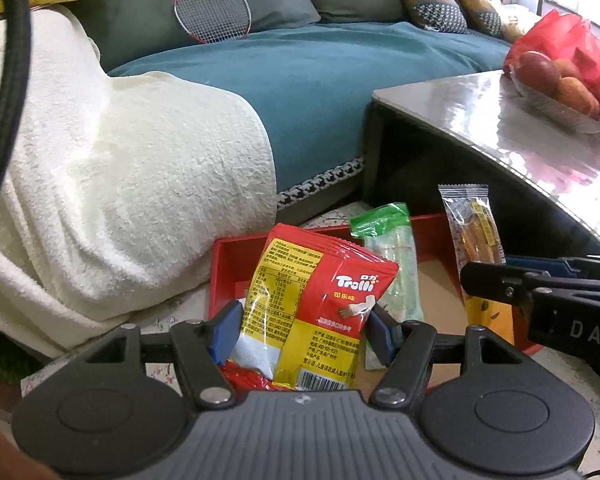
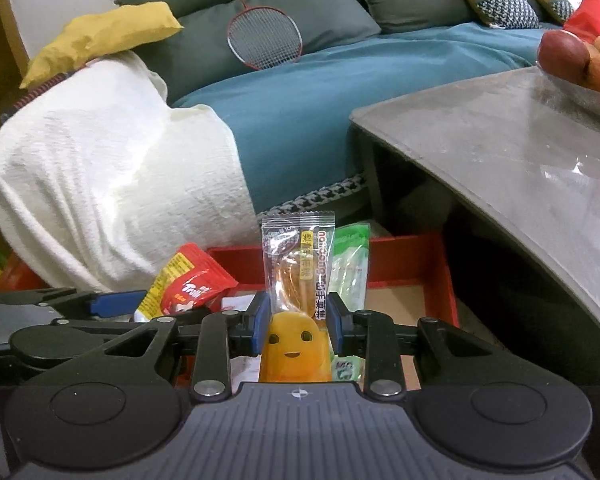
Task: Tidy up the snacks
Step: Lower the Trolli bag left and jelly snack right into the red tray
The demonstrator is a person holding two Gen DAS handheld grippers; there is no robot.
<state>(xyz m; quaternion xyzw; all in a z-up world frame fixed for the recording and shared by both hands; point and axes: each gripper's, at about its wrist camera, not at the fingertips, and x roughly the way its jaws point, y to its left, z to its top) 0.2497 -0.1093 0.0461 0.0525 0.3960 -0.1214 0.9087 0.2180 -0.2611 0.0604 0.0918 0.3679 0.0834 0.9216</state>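
Note:
My left gripper (image 1: 303,330) is shut on a red and yellow Trolli gummy bag (image 1: 316,300) and holds it upright over a red tray (image 1: 228,264) on the floor. My right gripper (image 2: 298,322) is shut on a clear and yellow snack packet with a smiling face (image 2: 296,292), also over the red tray (image 2: 412,252). A green and clear packet (image 1: 396,264) stands in the tray behind both. The right gripper and its yellow packet (image 1: 480,248) show at the right of the left wrist view. The Trolli bag (image 2: 192,284) shows at the left of the right wrist view.
A grey low table (image 1: 500,120) stands at the right, with a bowl of fruit (image 1: 556,88) and a red bag (image 1: 572,40). A sofa with a teal cover (image 1: 320,92), a white blanket (image 1: 120,160), cushions and a badminton racket (image 1: 212,8) lies behind.

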